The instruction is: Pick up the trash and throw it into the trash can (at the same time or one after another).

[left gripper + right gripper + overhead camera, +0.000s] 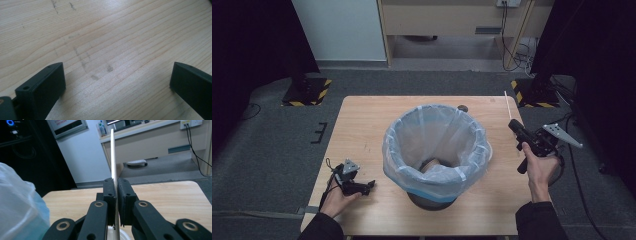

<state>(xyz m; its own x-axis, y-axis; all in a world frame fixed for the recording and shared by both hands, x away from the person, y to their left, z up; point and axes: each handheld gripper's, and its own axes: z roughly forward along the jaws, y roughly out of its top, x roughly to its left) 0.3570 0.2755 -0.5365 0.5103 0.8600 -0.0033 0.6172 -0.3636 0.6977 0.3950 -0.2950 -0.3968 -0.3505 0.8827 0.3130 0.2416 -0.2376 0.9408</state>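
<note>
A dark bin lined with a pale blue plastic bag (435, 150) stands in the middle of the wooden table (362, 130). My right gripper (514, 126) is held above the table's right side, shut on a thin white stick (507, 105) that rises past its tips. In the right gripper view the stick (113, 155) stands upright between the closed jaws, with the bag (20, 205) at the left. My left gripper (371, 186) rests low at the table's front left, and its jaws stand wide apart over bare wood (112, 50) in the left gripper view.
A small dark round object (462, 108) lies on the table behind the bin. Black stands with yellow-striped bases (307, 92) sit on the grey floor at both far corners. Cables (517, 50) trail near the wooden furniture at the back.
</note>
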